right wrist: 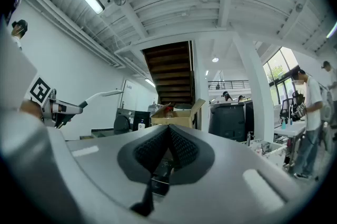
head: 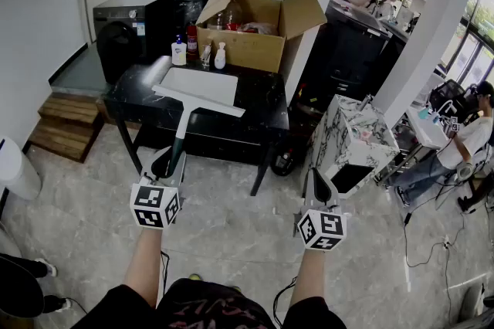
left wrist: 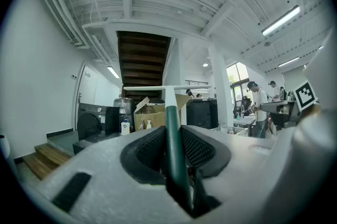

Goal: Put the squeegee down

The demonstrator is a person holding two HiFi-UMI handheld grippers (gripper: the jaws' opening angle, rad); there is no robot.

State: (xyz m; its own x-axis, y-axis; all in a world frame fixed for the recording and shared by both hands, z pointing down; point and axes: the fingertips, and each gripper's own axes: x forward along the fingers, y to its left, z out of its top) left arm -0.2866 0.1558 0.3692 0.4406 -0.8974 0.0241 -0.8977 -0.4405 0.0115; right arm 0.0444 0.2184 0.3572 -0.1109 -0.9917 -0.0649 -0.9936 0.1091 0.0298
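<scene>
While I face a black table (head: 266,110), my left gripper (head: 171,160) pinches the dark green handle of the squeegee (head: 187,110), its jaws pressed onto the handle from both sides. The tool is off the ground and held roughly level, pointing away from me. Seen from my head, its white blade lies across the table's near edge, over the front of a white sheet (head: 204,83) lying there. Whether the blade touches either one cannot be made out. My right gripper (head: 318,182) hangs beside it over the grey tiled floor (head: 231,227), well apart from the left, with its pads drawn together and nothing between them. At the back of the table stand an open cardboard box (head: 251,48) and a few small bottles (head: 179,52).
</scene>
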